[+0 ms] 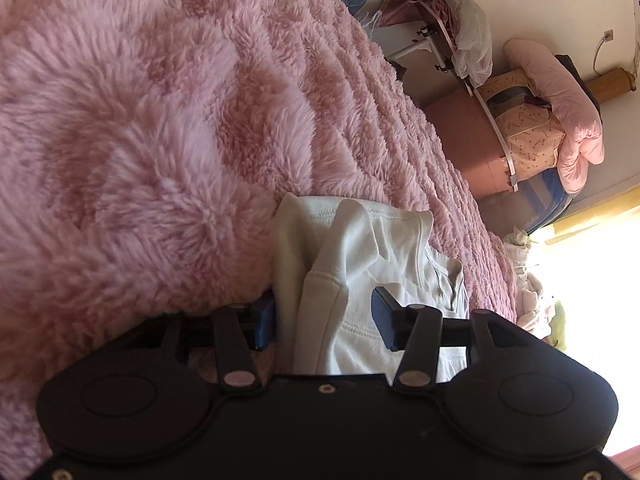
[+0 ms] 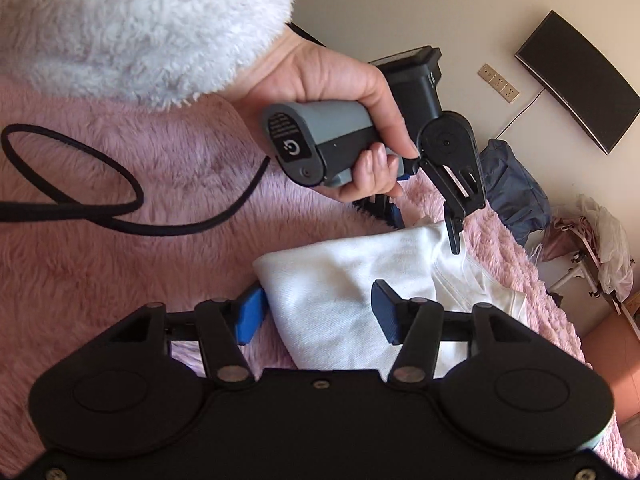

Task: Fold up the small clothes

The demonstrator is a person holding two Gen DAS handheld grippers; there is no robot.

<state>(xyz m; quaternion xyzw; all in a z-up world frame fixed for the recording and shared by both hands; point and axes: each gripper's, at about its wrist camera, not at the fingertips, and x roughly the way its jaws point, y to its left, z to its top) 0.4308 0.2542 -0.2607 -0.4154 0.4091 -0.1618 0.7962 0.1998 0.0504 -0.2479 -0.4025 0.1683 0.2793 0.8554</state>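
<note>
A small white garment (image 1: 360,264) lies bunched on the fluffy pink blanket (image 1: 140,120). My left gripper (image 1: 324,324) is open, its blue pads on either side of the garment's near edge. In the right wrist view the same white garment (image 2: 340,280) lies folded over on the pink blanket (image 2: 120,260). My right gripper (image 2: 316,312) is open, its pads astride the garment's near corner. The left gripper (image 2: 424,224), held in a hand with a white fleece sleeve, stands over the garment's far edge.
A black cable (image 2: 100,200) loops on the blanket at the left. Beyond the bed edge stand a pink box (image 1: 468,144), stacked bedding and a pink pillow (image 1: 560,120), a blue bag (image 2: 512,188) and a folding rack with plastic (image 2: 600,256). A dark monitor (image 2: 580,80) hangs on the wall.
</note>
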